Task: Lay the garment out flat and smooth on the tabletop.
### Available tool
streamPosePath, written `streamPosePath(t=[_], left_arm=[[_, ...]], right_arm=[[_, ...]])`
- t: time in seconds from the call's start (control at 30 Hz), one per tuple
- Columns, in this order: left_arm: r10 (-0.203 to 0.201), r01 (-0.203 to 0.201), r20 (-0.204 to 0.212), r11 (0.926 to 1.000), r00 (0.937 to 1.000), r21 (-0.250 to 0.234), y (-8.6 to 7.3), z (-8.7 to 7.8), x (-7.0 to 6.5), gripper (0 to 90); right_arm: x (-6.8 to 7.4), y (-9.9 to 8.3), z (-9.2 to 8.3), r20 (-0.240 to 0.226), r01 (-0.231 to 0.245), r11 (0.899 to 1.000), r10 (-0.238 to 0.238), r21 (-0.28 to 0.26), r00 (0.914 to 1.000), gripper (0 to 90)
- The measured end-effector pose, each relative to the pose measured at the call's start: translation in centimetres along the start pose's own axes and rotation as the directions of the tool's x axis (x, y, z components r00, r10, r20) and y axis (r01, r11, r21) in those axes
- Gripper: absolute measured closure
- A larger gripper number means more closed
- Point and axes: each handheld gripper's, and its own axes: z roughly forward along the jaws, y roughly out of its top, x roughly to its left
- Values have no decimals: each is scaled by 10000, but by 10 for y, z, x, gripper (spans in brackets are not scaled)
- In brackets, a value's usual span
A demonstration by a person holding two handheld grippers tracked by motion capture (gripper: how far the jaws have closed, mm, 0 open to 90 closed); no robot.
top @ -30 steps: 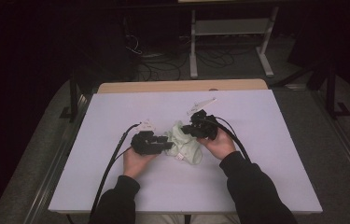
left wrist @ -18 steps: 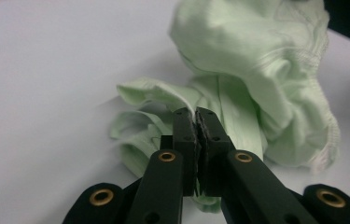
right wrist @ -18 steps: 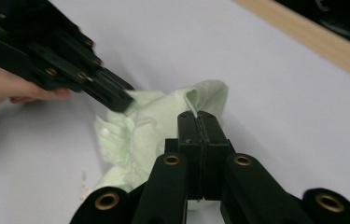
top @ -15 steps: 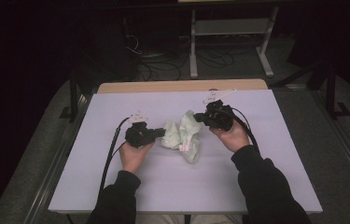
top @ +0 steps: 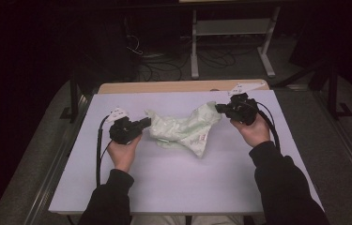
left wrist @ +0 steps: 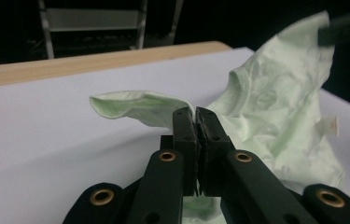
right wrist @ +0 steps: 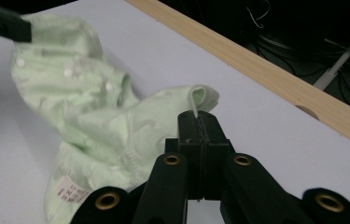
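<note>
Left gripper [top: 141, 123]: clamped shut on a folded edge at the left end of the pale green garment [top: 183, 131], cloth pinched between the closed jaws in the left gripper view. Right gripper [top: 218, 108]: likewise closed tight, on a hemmed corner at the far right end, raised a little above the surface.

White table [top: 164, 187]: broad and bare around the work, with a wooden strip [top: 178, 86] along the far edge. Judged ample for laying the piece out flat.

Garment: at the centre of the table, strung between the two grippers. Ends lifted, crumpled middle sagging toward the near side and resting on the surface. Grips set at opposite ends, well apart. Judged as a hold meant to draw the cloth out and open it rather than carry it off. Not yet taut or flat; folds remaining in the middle.

Row of white snap fasteners [right wrist: 67, 72]: seen on the far part of the cloth in the right gripper view, suggesting a small shirt or bodysuit.

Care label [right wrist: 67, 189]: white, exposed at the near lower edge. Taken as a sign of an inside face partly turned out.
</note>
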Motion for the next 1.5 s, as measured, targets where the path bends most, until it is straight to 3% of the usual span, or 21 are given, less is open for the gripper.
streamPosePath(t=[0.07, 0.13, 0.17, 0.2, 0.27, 0.3, 0.33, 0.4, 0.53, 0.6, 0.63, 0.73, 0.8, 0.87, 1.03, 1.07, 1.17, 1.2, 1.37, 1.43, 1.5], left_arm=[[-133, 134, 54, 9999, 9999, -49, -5, -2, -2, 873], [-195, 195, 156, 9998, 9997, 4, -17, -8, -6, 873], [-192, 190, 199, 9998, 9996, 101, -23, -10, -9, 873], [-118, 96, 411, 9985, 9991, 543, -33, -15, -12, 873], [-153, 108, 542, 9966, 9984, 820, -38, -17, -13, 872], [-223, 157, 619, 9944, 9978, 1049, -42, -19, -13, 871], [-580, 492, 722, 9918, 9957, 1182, -45, -22, -12, 871], [-708, 611, 777, 9908, 9945, 1206, -45, -22, -11, 871], [-269, 137, 710, 9835, 9971, 1804, -45, -24, -13, 871], [136, -304, 742, 9726, 9972, 2303, -47, -25, -17, 871], [468, -645, 741, 9638, 9962, 2586, -48, -25, -19, 871], [1157, -1419, 962, 9294, 9886, 3408, -54, -24, -25, 871], [1202, -1556, 1170, 9159, 9858, 3701, -58, -23, -27, 871], [1084, -1526, 1329, 9080, 9852, 3903, -60, -23, -28, 871], [636, -1287, 1674, 9010, 9838, 4142, -62, -23, -27, 868], [484, -1223, 1784, 8938, 9828, 4316, -64, -23, -27, 867], [372, -1175, 1869, 8902, 9817, 4402, -64, -23, -26, 865], [183, -1045, 1911, 8859, 9814, 4520, -64, -24, -24, 864], [-16, -936, 1995, 8792, 9799, 4672, -64, -24, -22, 861], [-77, -918, 2023, 8737, 9793, 4777, -63, -24, -21, 855], [-55, -927, 1998, 8733, 9798, 4783, -62, -25, -21, 832]], right_arm=[[2, -5, -1, -45, 19, 10000, -19, 22, 10000, 889], [13, -27, -4, -395, -67, 9999, 71, 100, 9992, 890], [13, -27, -4, -395, -67, 9999, 71, 100, 9992, 890], [22, -46, -6, -601, -51, 9995, 69, 298, 9982, 889], [26, -54, -6, -721, -80, 9989, 113, 463, 9973, 889], [31, -70, -8, -886, -186, 9970, 253, 752, 9958, 889], [32, -76, -9, -973, -299, 9955, 387, 904, 9945, 889], [33, -81, -9, -1030, -362, 9941, 467, 1023, 9936, 889], [32, -93, -12, -1056, -649, 9888, 795, 1347, 9912, 889], [32, -99, -11, -1112, -755, 9854, 930, 1526, 9894, 888], [33, -102, -10, -1139, -801, 9835, 993, 1622, 9885, 887], [36, -110, -5, -1261, -886, 9728, 1174, 2138, 9850, 884], [39, -112, -2, -1263, -803, 9654, 1144, 2481, 9854, 883], [40, -114, -3, -1264, -915, 9646, 1258, 2473, 9840, 882], [39, -121, -5, -1293, -1248, 9554, 1639, 2677, 9780, 879], [38, -123, -7, -1280, -1354, 9510, 1764, 2781, 9760, 877], [37, -124, -9, -1164, -1465, 9495, 1846, 2774, 9759, 860], [35, -124, -11, -991, -1569, 9459, 1918, 2841, 9764, 838], [30, -125, -17, -805, -1656, 9490, 1934, 2684, 9778, 795], [27, -124, -20, -719, -1747, 9520, 1984, 2512, 9775, 755], [23, -120, -22, -618, -1762, 9562, 1955, 2338, 9788, 679]])
